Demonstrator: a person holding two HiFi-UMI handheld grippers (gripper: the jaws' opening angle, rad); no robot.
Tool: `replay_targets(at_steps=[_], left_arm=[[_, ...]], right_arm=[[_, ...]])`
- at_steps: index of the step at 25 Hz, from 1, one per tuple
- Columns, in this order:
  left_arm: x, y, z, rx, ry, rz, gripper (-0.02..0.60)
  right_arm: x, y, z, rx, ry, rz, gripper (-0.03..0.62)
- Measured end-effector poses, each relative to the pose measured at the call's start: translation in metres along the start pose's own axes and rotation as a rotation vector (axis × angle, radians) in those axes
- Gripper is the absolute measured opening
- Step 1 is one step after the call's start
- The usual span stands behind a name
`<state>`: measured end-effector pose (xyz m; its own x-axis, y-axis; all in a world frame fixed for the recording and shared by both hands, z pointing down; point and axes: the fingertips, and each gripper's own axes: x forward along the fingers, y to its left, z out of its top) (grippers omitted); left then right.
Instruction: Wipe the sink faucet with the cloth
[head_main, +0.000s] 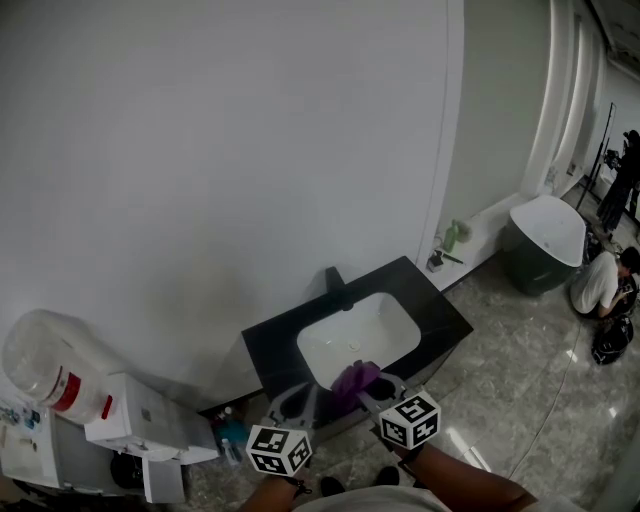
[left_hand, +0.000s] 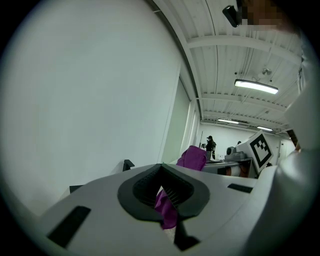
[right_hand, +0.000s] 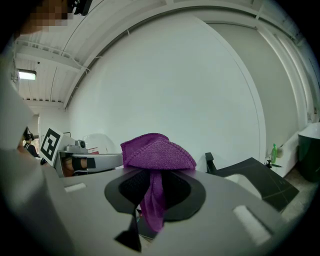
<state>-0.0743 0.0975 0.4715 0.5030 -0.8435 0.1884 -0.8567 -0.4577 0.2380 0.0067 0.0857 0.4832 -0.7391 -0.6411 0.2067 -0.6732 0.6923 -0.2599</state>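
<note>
The left hand-held gripper (head_main: 297, 400) and right hand-held gripper (head_main: 372, 390) each carry a white cube (head_main: 279, 450) with black square markers. Their broad pale-grey jaws bear dark ribbed pads (right_hand: 131, 186).

Wall (head_main: 200, 150): plain white, matte. Floor (head_main: 520, 380): glossy grey marble-pattern tile, catching reflections. Vanity (head_main: 268, 352): black top, set against the wall. Freestanding tub (head_main: 545, 235): dark outside, white inside, far right near the wall. Low white ledge (head_main: 490, 215): along the wall base, bearing a green bottle (head_main: 452, 236). Water jug (head_main: 45, 362): large, clear, red label, far left, a white boxy unit (head_main: 150, 425) just beside it. Ceiling (left_hand: 235, 55): white, beamed, with a lit strip lamp (left_hand: 256, 86).
</note>
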Motion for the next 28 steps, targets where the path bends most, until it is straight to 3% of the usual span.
replay_targets(at_steps=[7, 13, 20, 28], left_arm=[[-0.002, 0.025, 0.004, 0.013, 0.010, -0.037, 0.005], [0.023, 0.044, 0.002, -0.007, 0.026, -0.037, 0.005], [0.092, 0.077, 0.005, -0.032, 0.035, 0.005, 0.005], [0.176, 0.121, 0.022, -0.039, 0.023, 0.100, 0.005]], right_arm=[[0.031, 0.001, 0.004, 0.004, -0.015, -0.056, 0.067], [0.065, -0.025, 0.013, -0.004, 0.004, -0.064, 0.067], [0.137, -0.099, 0.010, 0.020, 0.043, -0.046, 0.067], [0.238, -0.205, 0.027, -0.033, 0.096, -0.025, 0.067]])
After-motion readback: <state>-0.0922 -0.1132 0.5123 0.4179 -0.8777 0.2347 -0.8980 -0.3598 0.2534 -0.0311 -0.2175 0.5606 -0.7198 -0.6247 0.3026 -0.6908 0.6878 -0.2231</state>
